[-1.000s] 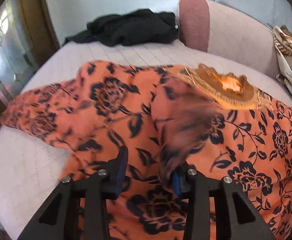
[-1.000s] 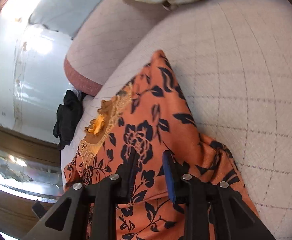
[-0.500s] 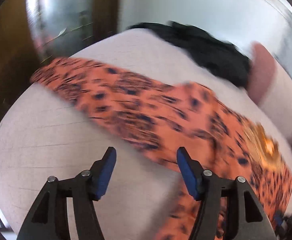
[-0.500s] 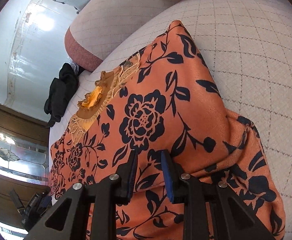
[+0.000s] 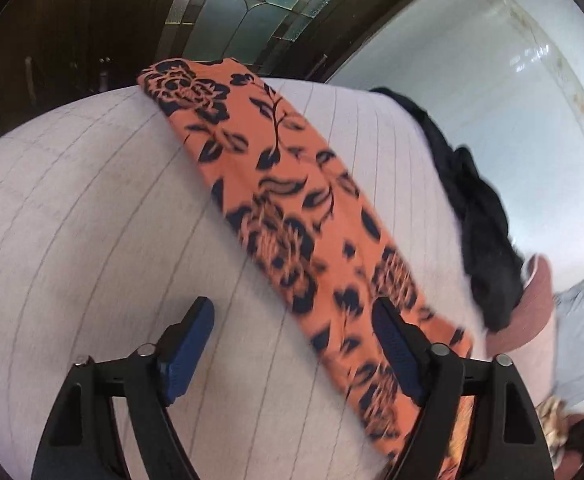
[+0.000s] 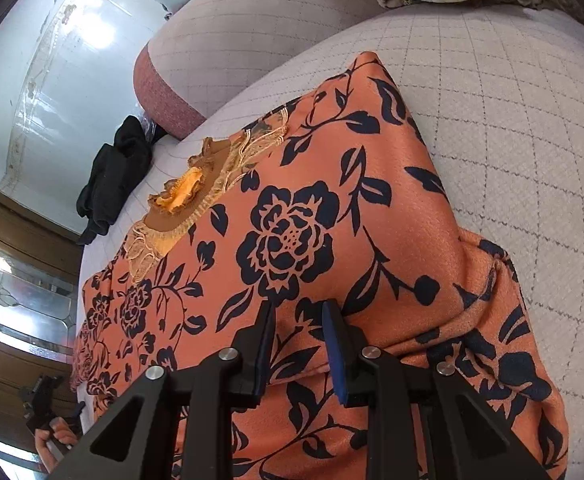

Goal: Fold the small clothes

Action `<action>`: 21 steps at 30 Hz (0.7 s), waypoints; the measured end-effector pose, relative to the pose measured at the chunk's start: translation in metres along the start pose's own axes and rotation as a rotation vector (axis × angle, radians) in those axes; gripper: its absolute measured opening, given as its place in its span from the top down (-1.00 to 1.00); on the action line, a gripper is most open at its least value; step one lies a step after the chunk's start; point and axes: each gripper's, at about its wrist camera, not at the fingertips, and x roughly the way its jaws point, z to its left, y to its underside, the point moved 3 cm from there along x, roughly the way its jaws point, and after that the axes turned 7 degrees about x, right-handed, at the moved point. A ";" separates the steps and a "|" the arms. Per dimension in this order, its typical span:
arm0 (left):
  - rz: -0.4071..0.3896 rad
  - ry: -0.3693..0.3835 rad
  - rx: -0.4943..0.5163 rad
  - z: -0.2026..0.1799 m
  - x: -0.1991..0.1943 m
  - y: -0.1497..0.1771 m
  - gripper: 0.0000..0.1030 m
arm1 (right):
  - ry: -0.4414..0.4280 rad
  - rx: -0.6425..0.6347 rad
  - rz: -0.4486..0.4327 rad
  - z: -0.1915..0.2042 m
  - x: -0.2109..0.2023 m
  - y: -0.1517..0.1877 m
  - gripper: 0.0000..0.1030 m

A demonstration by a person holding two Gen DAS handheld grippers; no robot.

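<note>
On quilted cushion (image 5: 72, 220), orange garment (image 5: 276, 208) lying diagonally

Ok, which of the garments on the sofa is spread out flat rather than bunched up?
The orange floral garment, laid flat under the right claw; the black garment lies crumpled by the armrest.

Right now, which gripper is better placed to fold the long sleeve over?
Probably the left gripper: it's open right beside the stretched-out orange sleeve. The right gripper is busy pinching the folded dress.
</note>
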 end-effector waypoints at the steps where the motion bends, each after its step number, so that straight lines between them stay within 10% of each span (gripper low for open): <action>1: -0.010 0.016 -0.019 0.002 0.004 -0.006 -0.67 | 0.006 -0.009 -0.005 0.001 0.000 0.001 0.45; 6: -0.071 0.040 -0.030 0.000 0.018 -0.030 -0.67 | 0.023 -0.028 -0.021 0.003 0.001 0.001 0.45; 8: -0.112 0.022 0.002 0.000 0.017 -0.034 -0.26 | 0.025 -0.028 -0.024 0.003 0.003 0.000 0.45; 10: -0.095 -0.011 0.034 0.000 0.027 -0.035 0.84 | 0.031 -0.038 -0.029 0.004 0.004 -0.001 0.45; 15: -0.142 -0.035 0.089 -0.013 0.012 -0.033 0.90 | 0.047 -0.057 -0.037 0.008 0.004 -0.002 0.46; 21: -0.248 0.006 0.506 -0.136 -0.055 0.024 0.90 | 0.043 -0.043 -0.043 0.008 0.001 -0.003 0.46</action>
